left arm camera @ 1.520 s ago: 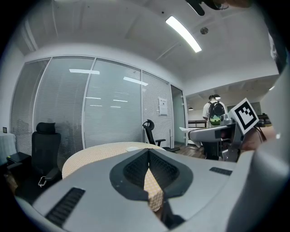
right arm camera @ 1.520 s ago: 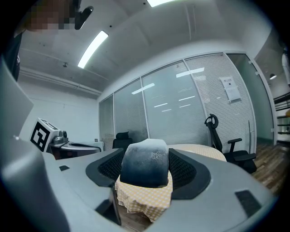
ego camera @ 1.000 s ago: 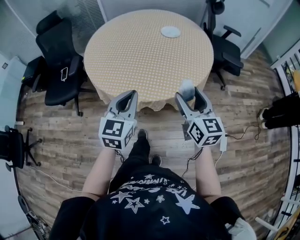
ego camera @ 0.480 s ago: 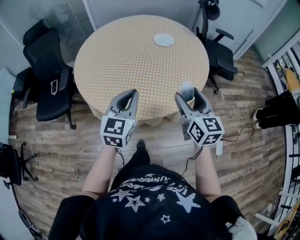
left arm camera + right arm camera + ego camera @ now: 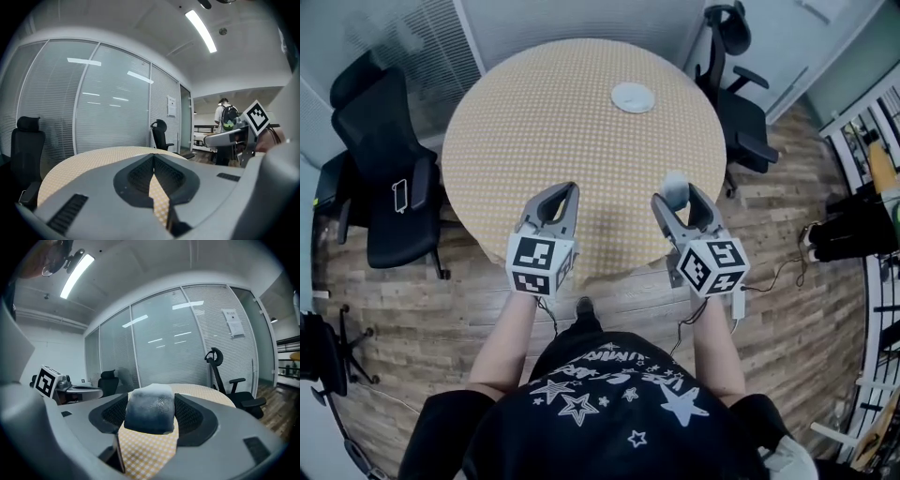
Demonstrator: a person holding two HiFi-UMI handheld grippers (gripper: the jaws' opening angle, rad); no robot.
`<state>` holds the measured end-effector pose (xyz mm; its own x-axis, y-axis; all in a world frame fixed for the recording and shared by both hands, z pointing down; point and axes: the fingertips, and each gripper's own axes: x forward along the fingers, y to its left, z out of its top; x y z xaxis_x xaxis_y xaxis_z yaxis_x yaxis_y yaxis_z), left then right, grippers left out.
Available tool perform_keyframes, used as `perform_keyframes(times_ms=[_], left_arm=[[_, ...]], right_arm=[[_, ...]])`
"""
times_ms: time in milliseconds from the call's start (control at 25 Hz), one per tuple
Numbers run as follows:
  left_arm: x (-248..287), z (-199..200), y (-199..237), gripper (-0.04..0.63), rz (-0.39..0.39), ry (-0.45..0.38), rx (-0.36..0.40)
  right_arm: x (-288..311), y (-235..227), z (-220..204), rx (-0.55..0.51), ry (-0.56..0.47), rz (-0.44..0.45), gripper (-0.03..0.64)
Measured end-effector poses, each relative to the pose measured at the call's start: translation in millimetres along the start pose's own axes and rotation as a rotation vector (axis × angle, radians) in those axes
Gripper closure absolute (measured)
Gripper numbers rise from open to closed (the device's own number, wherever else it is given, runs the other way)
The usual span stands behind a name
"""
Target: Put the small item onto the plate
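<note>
Status: pick done, place not done. My right gripper [image 5: 678, 199] is pinching the small item [image 5: 674, 185] between its pads, held over the near edge of the table [image 5: 534, 112]. As far as I can judge it's clear of the cloth. The plate [image 5: 633, 97] sits empty on the far side of the table, well apart from the item. Left to do: carry across, lower onto the plate, let go. My left gripper [image 5: 558, 199] carries nothing. Its jaws are pressed together at the tips, with only checked cloth showing through the slot behind them, and it hovers just beside the right one. Materials: the item is a small rounded block, pale grey-white on top and blue-grey on the front, with a mottled, frosty-looking surface. I'd guess soft, sponge-like, but can't confirm. It fills the jaw gap side to side, ribbed black pads touching both flanks. The plate is small, round, white, shallow and smooth-looking. The table is round, under a fine yellow-and-white check tablecloth [image 5: 581, 159] that drapes over the edge. The floor [image 5: 422, 319] is wood plank. Black office chairs [image 5: 384, 150] stand on either side of the table.
</note>
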<state>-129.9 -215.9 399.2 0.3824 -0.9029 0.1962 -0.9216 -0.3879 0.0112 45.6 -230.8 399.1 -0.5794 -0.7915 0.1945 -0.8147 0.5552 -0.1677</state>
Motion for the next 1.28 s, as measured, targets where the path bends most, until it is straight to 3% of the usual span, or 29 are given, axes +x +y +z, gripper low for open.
perform_keyframes(times_ms=[240,480,800,1280], left_arm=[[27.5,-8.0,10.0,0.588,-0.061,0.023,-0.001],[54.5,-10.8,7.5,0.588,-0.074,0.040,-0.014],[87.4,-9.1,2.4,0.588,-0.008,0.058,-0.025],[153.4,22.5,40.9,0.588,0.164,0.053,-0.014]], right_arm=[[10.8,-19.1,-1.4,0.002,0.004,-0.070,0.299],[13.2,-48.4,-9.1,0.027,0.026,-0.098,0.299],[66.6,-92.8,6.5,0.048,0.014,-0.005,0.298],[161.0,-154.0,38.2,0.040,0.020,0.128,0.299]])
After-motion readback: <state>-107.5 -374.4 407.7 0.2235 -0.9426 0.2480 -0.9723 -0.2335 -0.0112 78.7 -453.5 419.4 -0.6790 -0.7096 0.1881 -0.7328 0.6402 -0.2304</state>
